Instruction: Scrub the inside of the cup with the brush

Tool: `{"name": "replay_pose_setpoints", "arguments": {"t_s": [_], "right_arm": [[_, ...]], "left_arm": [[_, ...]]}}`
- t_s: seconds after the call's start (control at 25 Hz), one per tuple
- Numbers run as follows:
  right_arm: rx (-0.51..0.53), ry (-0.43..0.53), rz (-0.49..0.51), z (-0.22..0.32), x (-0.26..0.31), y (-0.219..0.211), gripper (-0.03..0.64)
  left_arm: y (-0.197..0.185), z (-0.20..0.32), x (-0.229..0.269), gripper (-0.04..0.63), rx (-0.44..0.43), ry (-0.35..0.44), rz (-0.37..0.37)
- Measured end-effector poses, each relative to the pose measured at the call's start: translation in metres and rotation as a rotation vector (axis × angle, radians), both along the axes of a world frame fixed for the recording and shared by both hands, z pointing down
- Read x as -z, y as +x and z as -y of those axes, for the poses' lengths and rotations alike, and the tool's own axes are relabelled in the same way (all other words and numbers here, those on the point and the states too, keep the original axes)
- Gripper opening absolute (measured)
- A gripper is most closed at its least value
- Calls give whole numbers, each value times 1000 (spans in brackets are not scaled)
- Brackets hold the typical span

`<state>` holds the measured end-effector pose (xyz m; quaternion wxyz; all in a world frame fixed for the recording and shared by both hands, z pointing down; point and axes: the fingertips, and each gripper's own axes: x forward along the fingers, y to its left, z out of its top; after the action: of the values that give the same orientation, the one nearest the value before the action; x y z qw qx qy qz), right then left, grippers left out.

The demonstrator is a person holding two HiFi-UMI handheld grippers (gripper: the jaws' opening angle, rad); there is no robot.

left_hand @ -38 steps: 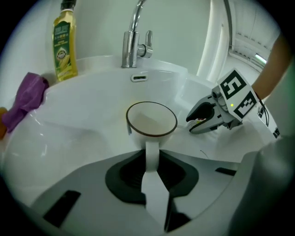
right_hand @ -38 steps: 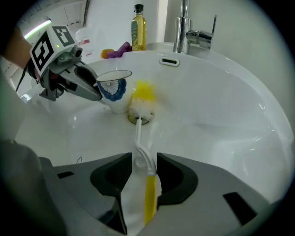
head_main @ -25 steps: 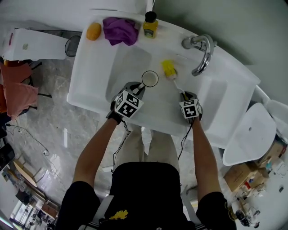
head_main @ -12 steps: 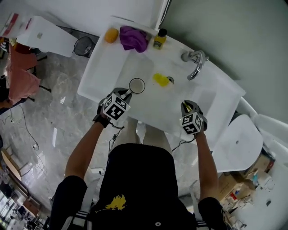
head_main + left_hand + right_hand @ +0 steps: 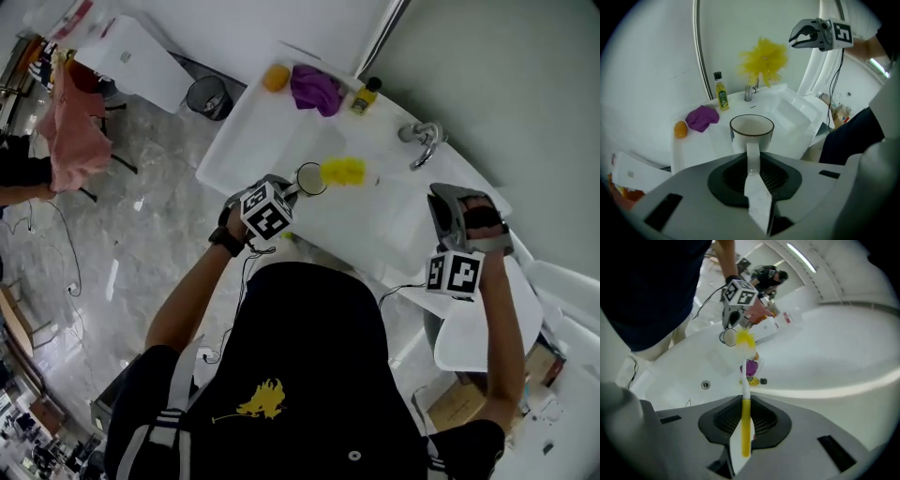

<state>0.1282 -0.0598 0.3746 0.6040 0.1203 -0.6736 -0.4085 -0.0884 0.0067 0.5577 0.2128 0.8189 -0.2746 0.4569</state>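
Swung up and out rightward since a second ago: right hand-held gripper [image 5: 448,204], clamped on brush [image 5: 746,420] handle, bristles just beside cup [image 5: 310,178] mouth, not in. Left hand-held gripper [image 5: 752,161]: pinched on cup handle, cup upright over sink [image 5: 375,225]. Next: steady cup, centre bristles, lower, twist against wall.

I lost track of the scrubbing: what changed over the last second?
The right gripper rose and swung out right, bringing the head of the brush close to the cup, not inside it. The left gripper still clamps its handle; both grips unchanged.
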Motion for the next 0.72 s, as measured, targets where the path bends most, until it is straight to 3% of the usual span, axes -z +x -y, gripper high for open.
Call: {"name": "replay_pose_setpoints", "arguments": {"t_s": [0.12,0.28,0.52,0.72], "right_arm": [[189,63,-153,12,23,-30,75],[341,107,-264,26,39,-58,75],[511,200,-451,45,51,-84,75],[608,240,-526,46,53,-103,75]], "left_arm": [[3,-4,14,71,-8,-91,-72],[9,-4,22,72,-82,-108,-50],[15,11,42,72,-97,-126,-90],[20,26,44,72,-103,-114,-97]]}}
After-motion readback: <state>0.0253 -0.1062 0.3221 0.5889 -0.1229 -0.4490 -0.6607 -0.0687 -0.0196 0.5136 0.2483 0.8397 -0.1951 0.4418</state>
